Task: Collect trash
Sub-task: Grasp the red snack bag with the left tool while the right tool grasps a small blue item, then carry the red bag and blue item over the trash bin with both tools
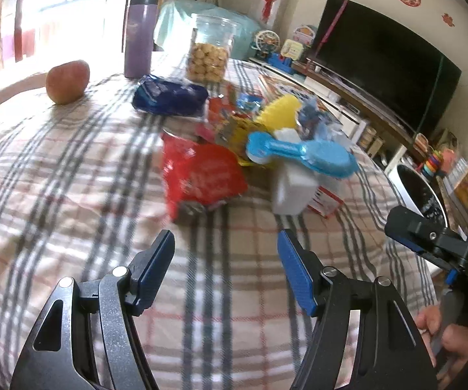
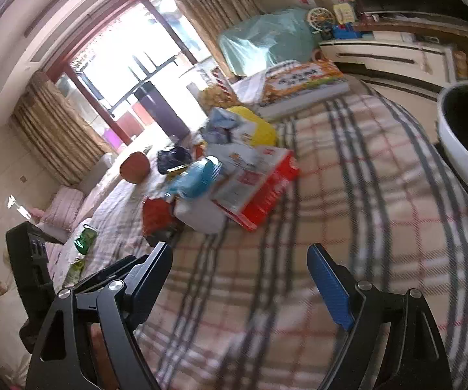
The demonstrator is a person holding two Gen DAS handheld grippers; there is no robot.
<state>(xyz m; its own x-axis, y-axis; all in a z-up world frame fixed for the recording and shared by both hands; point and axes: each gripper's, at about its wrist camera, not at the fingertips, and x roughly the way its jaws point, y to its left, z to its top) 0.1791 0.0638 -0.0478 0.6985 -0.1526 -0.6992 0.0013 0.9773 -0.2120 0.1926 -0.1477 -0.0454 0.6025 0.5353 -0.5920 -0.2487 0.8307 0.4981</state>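
Trash [image 1: 234, 143] is seen heaped mid-surface on the plaid cloth [image 1: 71, 169], beyond both sets of fingers and apart from them. A red wrapper [image 1: 201, 178] lies nearest, just ahead of the left gripper [image 1: 225, 269], its long axis running near to far; a white carton [image 2: 253, 185] sits to its right. The left gripper is judged closer. Both grippers are pitched downward over bare cloth. The right gripper [image 2: 240, 279] is held wide open, the left somewhat narrower, nothing gripped by either. A white bin [image 2: 461, 136] waits far right.
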